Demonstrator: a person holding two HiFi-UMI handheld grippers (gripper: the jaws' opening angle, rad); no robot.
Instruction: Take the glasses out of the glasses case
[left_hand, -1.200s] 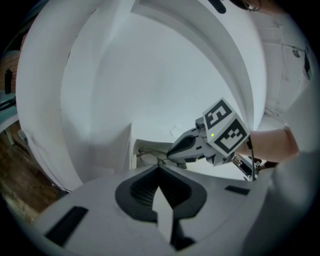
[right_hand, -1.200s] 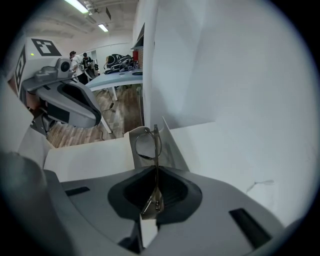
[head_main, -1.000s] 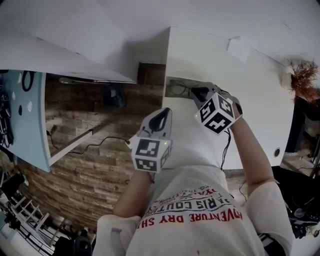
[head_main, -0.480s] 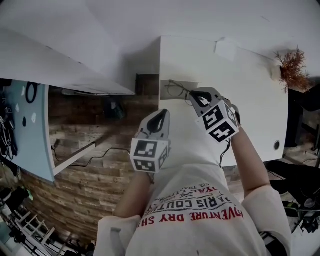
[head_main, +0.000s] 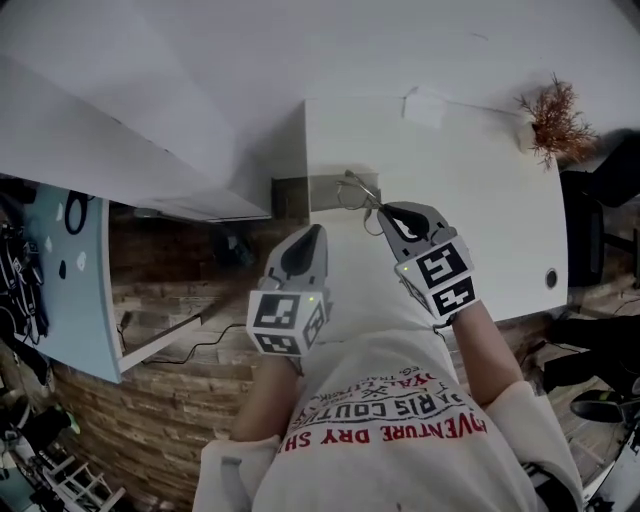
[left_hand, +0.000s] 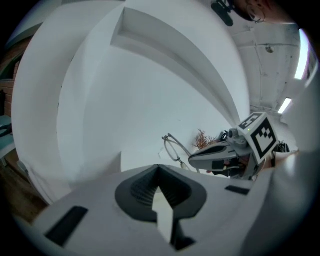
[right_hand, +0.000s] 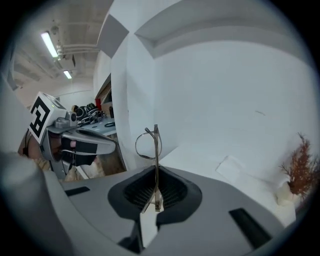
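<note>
Holding anything in the right tongs just now?

Yes. I am clamping the right gripper (right_hand: 156, 172) on the thin, metal-framed, round-lensed glasses (right_hand: 148, 144). Its jaws are pressing together on one slim temple arm. The frame is standing up beyond the tips, edge-on to that gripper's camera.

Where is that happening?

From the head view, the right gripper (head_main: 385, 212) is hanging over the near left part of the white rectangular table (head_main: 480, 210). The glasses (head_main: 353, 190) are sticking out from its tip, above a flat grey rectangular patch (head_main: 322, 190) at the table's left edge. I am not managing to tell whether that patch is the case.

And the left tongs?

I am holding the left gripper (left_hand: 159, 169) with its jaws closed against each other and nothing between them. In the head view the left gripper (head_main: 310, 235) is hovering at the table's near left edge, just beside the right one. Its camera is catching the glasses (left_hand: 172, 150) raised in the air ahead.

Anything else on the table?

A reddish-brown dried plant sprig (head_main: 552, 120) is sitting at the far right corner. A small white paper slip (head_main: 425, 105) is lying near the far edge.
</note>
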